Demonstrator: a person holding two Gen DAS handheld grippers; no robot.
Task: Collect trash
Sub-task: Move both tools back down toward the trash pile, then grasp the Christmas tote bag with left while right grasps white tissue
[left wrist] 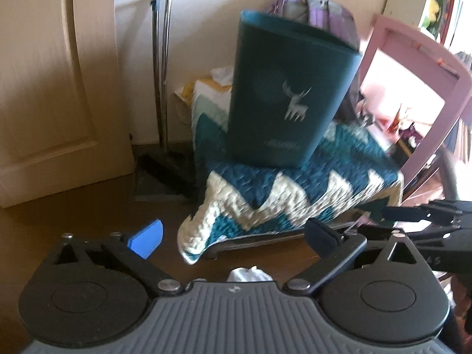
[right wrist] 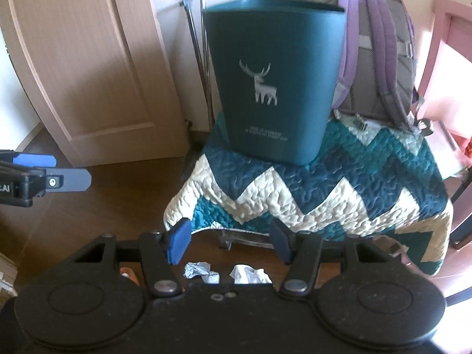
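Crumpled tissues lie, seemingly untouched, below the right gripper's spread fingers.

Bin picture: the green bin has a pale deer drawn on its front.
Bin words: two small pale lines sit under the deer, too blurry to read.
Gripper letters: the left gripper, seen from the right wrist, shows ".AI" at the picture's edge.

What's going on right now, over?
Both grippers open, empty. Two crumpled papers on floor below. Teal bin on quilt, path clear.
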